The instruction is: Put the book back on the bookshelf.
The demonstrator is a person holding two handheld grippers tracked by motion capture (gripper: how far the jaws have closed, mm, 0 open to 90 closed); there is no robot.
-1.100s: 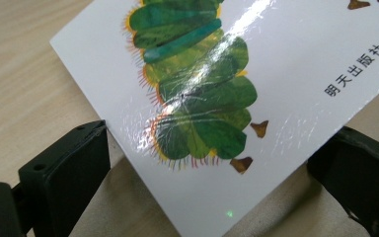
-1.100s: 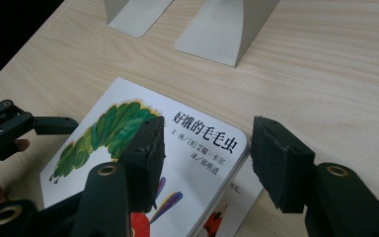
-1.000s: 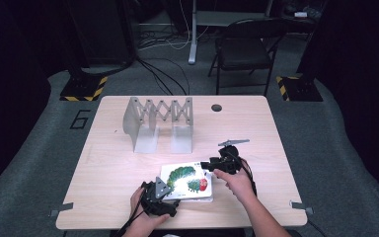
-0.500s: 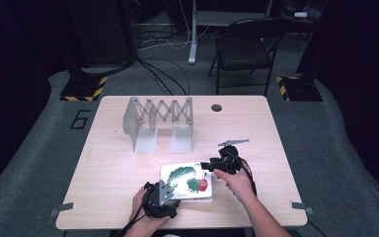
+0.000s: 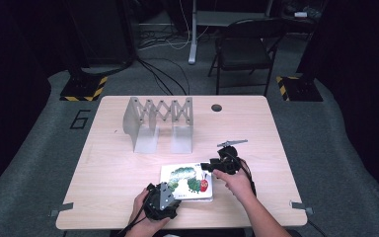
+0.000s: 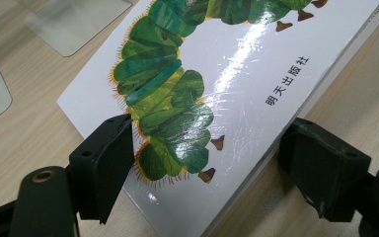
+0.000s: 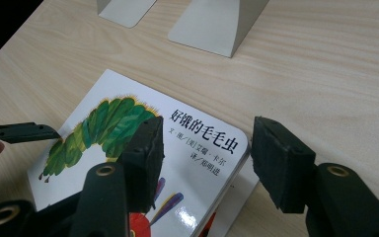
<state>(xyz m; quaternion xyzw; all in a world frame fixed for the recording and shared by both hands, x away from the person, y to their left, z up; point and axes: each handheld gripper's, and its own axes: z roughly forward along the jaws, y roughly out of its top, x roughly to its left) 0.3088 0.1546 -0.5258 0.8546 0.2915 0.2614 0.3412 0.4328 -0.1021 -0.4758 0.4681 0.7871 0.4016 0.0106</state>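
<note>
Left gripper view shows the left gripper [image 6: 212,165] straddling the near corner of the book [image 6: 246,79], a glossy picture book with a green caterpillar on its cover. The jaws have just been closing with that corner between them. One pad lies at the cover's edge, the other is a sliver off the spine side, so they are not yet clamped. A grip seems about to form.

The book lies flat on the table [image 5: 123,173], near its front edge. At its far right corner the right gripper [image 7: 205,148] appears clamped across the corner, probably steadying it.

Farther back stands a grey folding book rack [image 5: 158,121], well apart from the book and likely where it is headed.
</note>
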